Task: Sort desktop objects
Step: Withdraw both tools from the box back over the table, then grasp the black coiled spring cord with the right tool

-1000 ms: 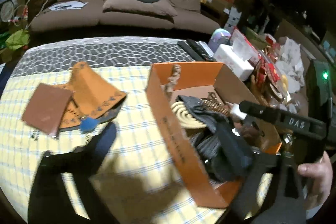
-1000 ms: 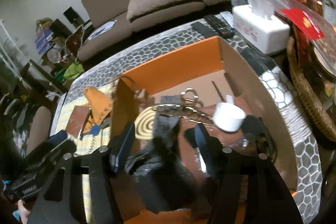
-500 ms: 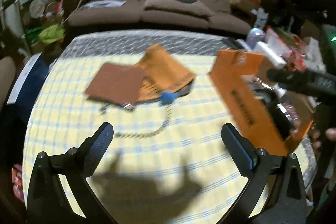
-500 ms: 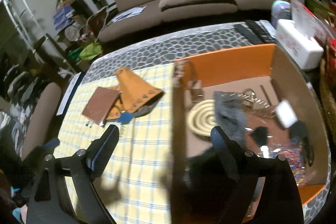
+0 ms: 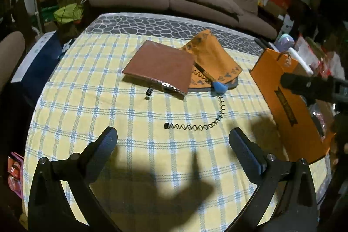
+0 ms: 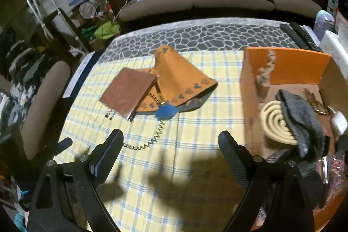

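Both views have been swung away from the orange box [image 6: 285,66] toward the checked tablecloth [image 5: 91,114], and the dark item seen between the right jaws a second ago is no longer there. The right gripper [image 6: 169,153] is held above bare cloth with its jaws spread wide and nothing between them. The left gripper [image 5: 174,145] is likewise released and empty, poised over the cloth.

Items awaiting sorting are noted near the middle of the table: a brown pouch [image 5: 159,67] lying flat and partly overlapping an orange cloth [image 5: 214,60], a blue tag [image 5: 219,87] at the cloth's near edge, and a coiled cord [image 5: 204,125] trailing from the tag across the tablecloth toward the grippers.

Risks are judged as follows. The cord appears tied to the tag; if either is lifted alone, the pouch or cloth could be dragged. The pouch sits low and flat, so a shallow approach could pinch the tablecloth with it. The orange cloth is limp and could slip or unfold if gripped by a corner. Both grippers converging on one cluster could collide.

The box stands to the right, already holding a cream coil [image 6: 276,123] and a grey cloth [image 6: 302,119].
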Demonstrator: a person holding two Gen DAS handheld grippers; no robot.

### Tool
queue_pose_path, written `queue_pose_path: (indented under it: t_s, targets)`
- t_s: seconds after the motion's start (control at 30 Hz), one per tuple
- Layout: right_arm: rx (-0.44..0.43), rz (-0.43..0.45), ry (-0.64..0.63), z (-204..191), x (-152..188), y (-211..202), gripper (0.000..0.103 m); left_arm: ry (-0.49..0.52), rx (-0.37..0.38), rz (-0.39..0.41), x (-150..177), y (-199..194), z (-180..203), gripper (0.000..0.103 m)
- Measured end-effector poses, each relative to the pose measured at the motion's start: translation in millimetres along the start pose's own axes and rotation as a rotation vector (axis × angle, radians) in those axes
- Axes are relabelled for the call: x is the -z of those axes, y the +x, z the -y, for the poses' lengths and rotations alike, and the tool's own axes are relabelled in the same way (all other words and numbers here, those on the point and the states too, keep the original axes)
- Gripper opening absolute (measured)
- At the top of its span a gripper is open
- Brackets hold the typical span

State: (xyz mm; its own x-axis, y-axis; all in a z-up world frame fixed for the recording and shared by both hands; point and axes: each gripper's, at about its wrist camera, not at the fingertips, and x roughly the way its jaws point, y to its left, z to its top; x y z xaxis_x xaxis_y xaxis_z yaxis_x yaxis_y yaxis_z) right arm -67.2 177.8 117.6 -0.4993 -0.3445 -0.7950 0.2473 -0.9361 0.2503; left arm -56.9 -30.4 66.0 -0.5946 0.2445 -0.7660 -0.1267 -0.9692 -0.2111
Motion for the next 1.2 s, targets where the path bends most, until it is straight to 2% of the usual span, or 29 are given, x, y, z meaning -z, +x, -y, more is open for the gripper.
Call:
queue_pose_path:
  t_s: [0.23,0.6,0.7,0.8,0.83,0.87,0.9,0.93,1.0,1.2]
  targets:
    - [0.002,-0.033,-0.002,-9,3,36,0.087,-0.001,0.021,-0.037,-3,22,-7,0.103]
    - [0.029,-0.105,0.038,-17,12,95,0.055,-0.075,0.064,-0.091,2,38,-21,0.103]
    - [0.052,-0.123,0.025,-19,16,109,0.053,-0.079,0.069,-0.097,2,40,-21,0.103]
    - [0.075,-0.098,-0.003,-23,18,112,0.052,-0.092,0.082,-0.105,2,41,-22,0.103]
    - [0.084,-0.096,-0.013,-24,18,112,0.049,-0.094,0.084,-0.107,2,42,-22,0.103]
    - [0.093,-0.092,-0.032,-26,18,112,0.032,-0.093,0.083,-0.108,2,42,-22,0.103]
    - [0.096,-0.092,-0.039,-26,18,112,0.021,-0.093,0.083,-0.109,2,43,-22,0.103]
    - [0.096,-0.088,-0.039,-25,18,111,0.020,-0.093,0.083,-0.110,3,43,-23,0.103]
    - [0.035,-0.083,0.003,-17,18,108,0.013,-0.095,0.084,-0.116,4,44,-24,0.103]
    - [-0.191,-0.086,0.162,-1,15,99,0.011,-0.112,0.112,-0.124,6,48,-25,0.103]
